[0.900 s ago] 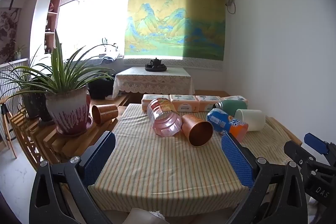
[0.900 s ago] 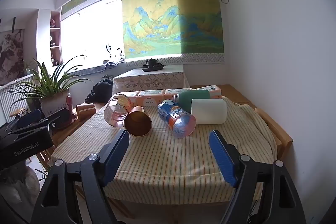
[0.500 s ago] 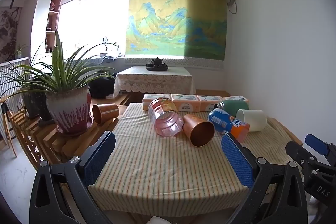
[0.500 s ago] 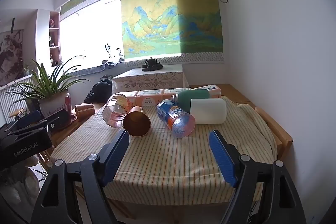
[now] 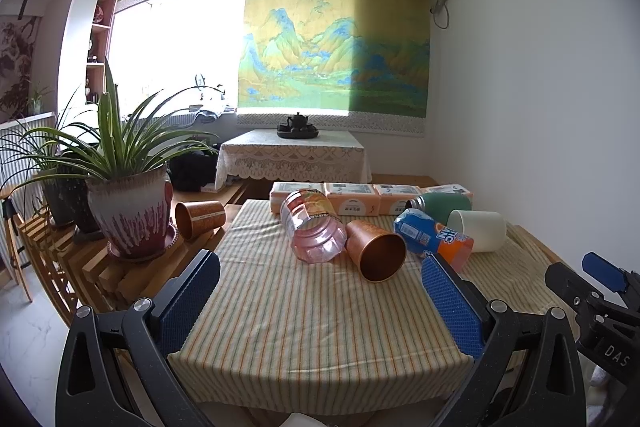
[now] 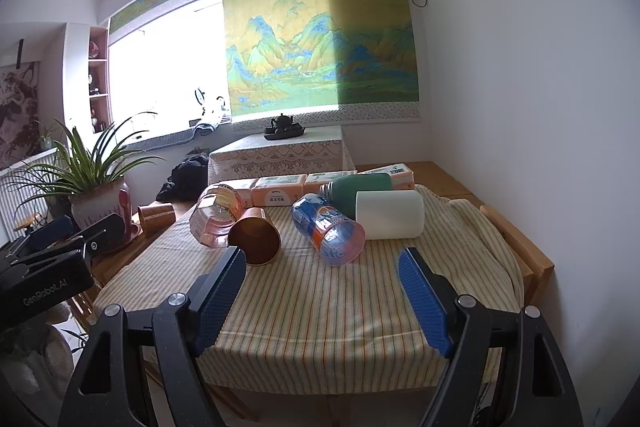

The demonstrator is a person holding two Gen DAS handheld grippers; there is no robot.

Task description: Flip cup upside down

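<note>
Right wrist view shows the copper cup (image 6: 256, 235) on its side, mouth toward frame bottom, just above the right gripper's (image 6: 322, 277) left pad; both jaws gape empty.

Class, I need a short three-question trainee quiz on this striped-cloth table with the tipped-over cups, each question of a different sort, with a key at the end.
1. True or false: the copper cup on the striped tablecloth stands upright.
2. Multiple choice: which object lies directly beside the white cup, on its left in the right wrist view? A) the pink cup B) the blue and orange cup C) the potted plant
3. Fill in: the left gripper and the right gripper are both ____, holding nothing.

Key: 1. False, it lies on its side. 2. B. 3. open.
</note>
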